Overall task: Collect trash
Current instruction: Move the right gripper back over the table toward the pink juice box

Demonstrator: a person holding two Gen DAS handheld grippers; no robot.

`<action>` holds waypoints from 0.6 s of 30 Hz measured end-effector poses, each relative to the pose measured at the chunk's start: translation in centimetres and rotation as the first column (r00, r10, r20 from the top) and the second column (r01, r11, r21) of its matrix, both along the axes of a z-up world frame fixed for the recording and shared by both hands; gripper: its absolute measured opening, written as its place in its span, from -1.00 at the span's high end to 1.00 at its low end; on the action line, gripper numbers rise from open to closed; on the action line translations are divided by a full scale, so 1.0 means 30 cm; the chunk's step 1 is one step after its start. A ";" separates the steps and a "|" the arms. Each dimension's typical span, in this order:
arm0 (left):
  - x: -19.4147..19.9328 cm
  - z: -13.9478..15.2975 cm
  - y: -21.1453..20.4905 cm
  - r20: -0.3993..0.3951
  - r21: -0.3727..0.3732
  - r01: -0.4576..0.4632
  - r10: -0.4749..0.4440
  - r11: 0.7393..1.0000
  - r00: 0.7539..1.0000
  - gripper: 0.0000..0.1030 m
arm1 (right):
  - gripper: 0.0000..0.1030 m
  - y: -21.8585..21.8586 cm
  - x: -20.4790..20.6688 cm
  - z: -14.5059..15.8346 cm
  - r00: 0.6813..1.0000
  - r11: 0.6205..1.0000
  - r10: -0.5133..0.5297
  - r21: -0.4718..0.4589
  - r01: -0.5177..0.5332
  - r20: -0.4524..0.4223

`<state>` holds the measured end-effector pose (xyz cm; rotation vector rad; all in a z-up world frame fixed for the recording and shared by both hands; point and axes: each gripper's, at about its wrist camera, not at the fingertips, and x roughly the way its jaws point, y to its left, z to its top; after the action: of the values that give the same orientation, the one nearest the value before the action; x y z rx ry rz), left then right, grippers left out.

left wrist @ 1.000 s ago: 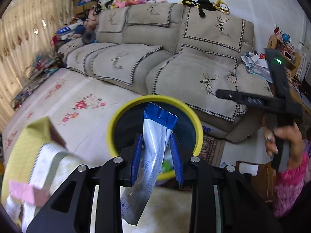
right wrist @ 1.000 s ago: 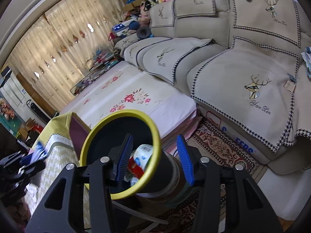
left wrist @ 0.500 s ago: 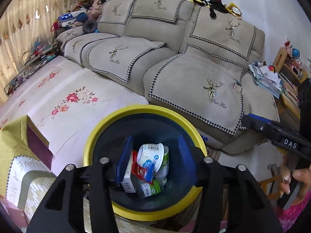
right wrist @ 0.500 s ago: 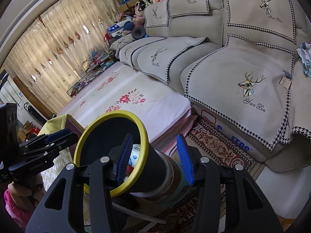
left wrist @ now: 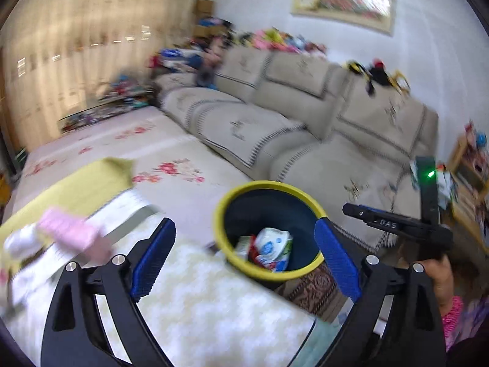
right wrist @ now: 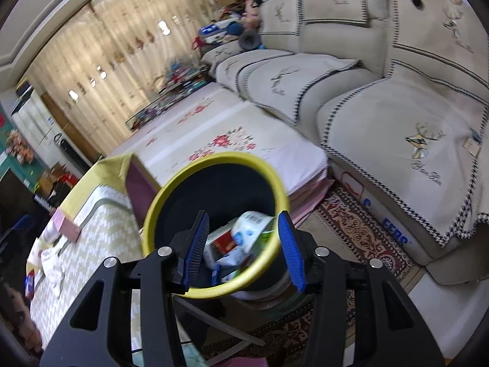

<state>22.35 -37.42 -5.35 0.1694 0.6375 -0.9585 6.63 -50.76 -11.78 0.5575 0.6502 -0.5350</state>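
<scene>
Left claw (left wrist: 244,263): released, fingers spread wide, nothing between them. It hangs above the near edge of the bench (left wrist: 214,305), just short of the yellow-rimmed bin (left wrist: 269,269). This view is motion-blurred, so fine detail on the bench is unreliable.

Right claw (right wrist: 244,250): partly parted and carrying nothing. It sits over the near rim of the bin (right wrist: 171,202), looking into the mouth.

Collected trash (right wrist: 244,238): white, red and green wrappers and cartons lie in the bottom of the bin, which stands beside the bench on the patterned rug (right wrist: 360,232).

Remaining items: a pink packet (left wrist: 73,235) and white crumpled material (left wrist: 18,241) lie on the bench to the left, well apart from the bin. The right view shows the pink packet (right wrist: 65,226) near white tissue-like scraps (right wrist: 52,263).

Assessment: the next pickup probably falls to the left claw. Advise approaching the pink packet low and square across its narrow side, closing fully before lifting, and carrying it past the rim before release. The scraps look limp; pinch them at a bunched fold.
</scene>
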 end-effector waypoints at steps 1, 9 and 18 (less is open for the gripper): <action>-0.002 0.004 0.071 -0.002 -0.016 -0.041 0.041 0.999 0.999 -0.83 | 0.12 0.025 0.024 -0.003 1.000 1.000 0.023 -0.002 -0.023 -0.006; -0.015 -0.043 0.626 -0.043 -0.073 -0.349 0.347 0.934 0.937 -0.90 | 0.12 0.267 0.225 0.006 0.972 0.972 0.232 -0.023 -0.233 -0.036; -0.012 -0.145 0.897 -0.048 -0.085 -0.509 0.507 0.857 0.861 -0.90 | 0.06 0.622 0.501 0.044 0.829 0.824 0.552 -0.090 -0.559 -0.089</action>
<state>21.99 -10.50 -9.70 -0.0970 0.6150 -0.4743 21.65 -32.10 -10.46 0.2217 0.7953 -0.0316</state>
